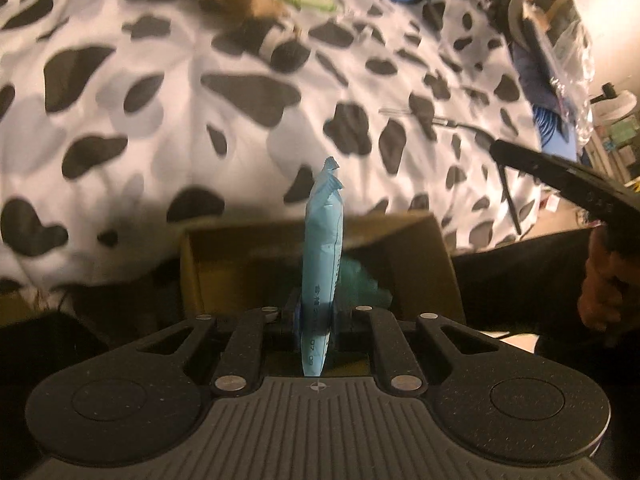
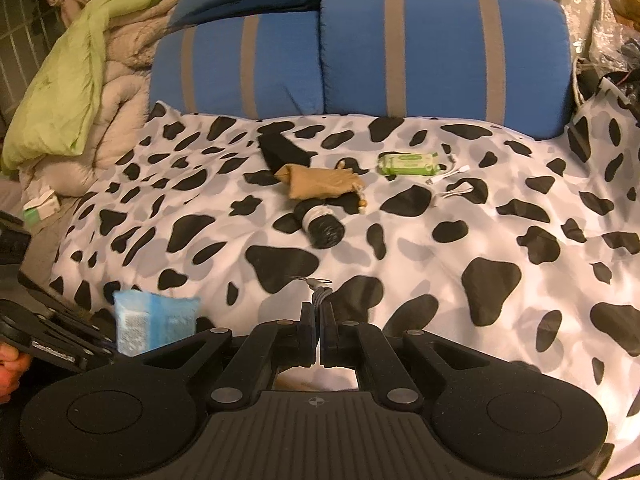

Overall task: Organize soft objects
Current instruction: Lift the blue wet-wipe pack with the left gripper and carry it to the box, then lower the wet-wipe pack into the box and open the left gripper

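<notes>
My left gripper (image 1: 316, 316) is shut on a light blue tissue pack (image 1: 322, 264), held edge-on above an open cardboard box (image 1: 440, 264) at the bed's edge. A teal soft item (image 1: 360, 284) lies inside the box. The same pack (image 2: 154, 322) shows at the lower left of the right wrist view, in the left gripper (image 2: 60, 336). My right gripper (image 2: 319, 328) is shut, with a thin grey cord (image 2: 318, 290) sticking out between its fingers. On the cow-print bedspread (image 2: 440, 264) lie a tan pouch (image 2: 324, 184), a black roll (image 2: 322, 226), a black cloth (image 2: 282, 150) and a green wipes pack (image 2: 408, 164).
Blue striped pillows (image 2: 360, 52) stand at the head of the bed. A green and beige quilt pile (image 2: 80, 92) lies at the left. A white cable (image 2: 450, 180) lies beside the wipes. Bags and clutter (image 1: 552, 52) sit at the bed's far side.
</notes>
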`<state>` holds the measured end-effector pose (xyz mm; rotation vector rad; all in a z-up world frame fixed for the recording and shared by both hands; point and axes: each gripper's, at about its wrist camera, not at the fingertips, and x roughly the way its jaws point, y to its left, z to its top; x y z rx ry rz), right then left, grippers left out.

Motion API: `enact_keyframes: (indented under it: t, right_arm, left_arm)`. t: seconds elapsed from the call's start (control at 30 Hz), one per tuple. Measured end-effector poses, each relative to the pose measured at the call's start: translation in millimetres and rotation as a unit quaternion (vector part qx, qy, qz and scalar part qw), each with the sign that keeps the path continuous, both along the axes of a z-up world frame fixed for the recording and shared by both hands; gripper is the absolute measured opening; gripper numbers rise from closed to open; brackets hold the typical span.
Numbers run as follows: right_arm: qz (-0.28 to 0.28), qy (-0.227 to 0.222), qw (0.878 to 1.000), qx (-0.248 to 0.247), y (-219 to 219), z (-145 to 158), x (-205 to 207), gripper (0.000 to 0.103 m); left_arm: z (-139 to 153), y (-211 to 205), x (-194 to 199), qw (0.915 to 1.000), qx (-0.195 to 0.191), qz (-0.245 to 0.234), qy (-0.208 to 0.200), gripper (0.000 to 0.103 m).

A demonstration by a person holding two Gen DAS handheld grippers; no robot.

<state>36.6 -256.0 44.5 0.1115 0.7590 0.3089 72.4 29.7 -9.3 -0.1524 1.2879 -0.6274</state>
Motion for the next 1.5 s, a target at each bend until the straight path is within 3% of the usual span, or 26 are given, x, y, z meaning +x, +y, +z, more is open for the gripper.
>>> enact_keyframes:
  t: [0.33, 0.47, 0.93, 1.07, 1.1, 1.17, 1.23, 1.33, 1.5]
  right_arm:
    - [0.035, 0.014, 0.999, -0.007, 17.1, -3.7, -19.4, 0.004]
    - [0.056, 0.024, 0.998, -0.014, 26.2, -7.2, -24.4, 0.004]
    - [0.129, 0.058, 0.989, -0.039, 56.3, -20.4, -25.9, 0.004]
    - [0.175, 0.063, 0.982, -0.043, 73.9, -23.5, -25.8, 0.005]
    - [0.184, 0.061, 0.98, -0.048, 78.8, -24.3, -26.2, 0.007]
    - [0.195, 0.061, 0.977, -0.064, 87.6, -26.6, -26.8, 0.027]
    - [0.196, 0.061, 0.976, -0.072, 90.6, -27.6, -27.6, 0.067]
    - [0.194, 0.063, 0.976, -0.072, 89.6, -27.0, -28.0, 0.086]
    - [0.192, 0.081, 0.974, -0.086, 89.3, -33.6, -26.9, 0.096]
  left_arm:
    - [-14.0, -8.5, -12.9, 0.9985, 0.042, -0.018, 0.03, 0.018]
    - [-15.9, -5.1, -9.7, 0.9977, 0.058, -0.002, 0.033, 0.05]
    - [2.0, 10.5, -5.2, 0.997, 0.042, 0.061, -0.023, 0.05]
    - [6.4, 16.3, -5.4, 0.9949, 0.047, 0.078, -0.044, 0.05]
    - [7.1, 17.7, -5.0, 0.9945, 0.046, 0.082, -0.046, 0.05]
    - [8.0, 20.7, -4.8, 0.9936, 0.045, 0.09, -0.05, 0.05]
    - [8.0, 24.2, -4.6, 0.993, 0.046, 0.096, -0.051, 0.05]
    - [7.5, 24.7, -3.8, 0.9929, 0.046, 0.098, -0.05, 0.05]
    - [6.2, 18.5, -3.3, 0.9933, 0.055, 0.087, -0.052, 0.05]
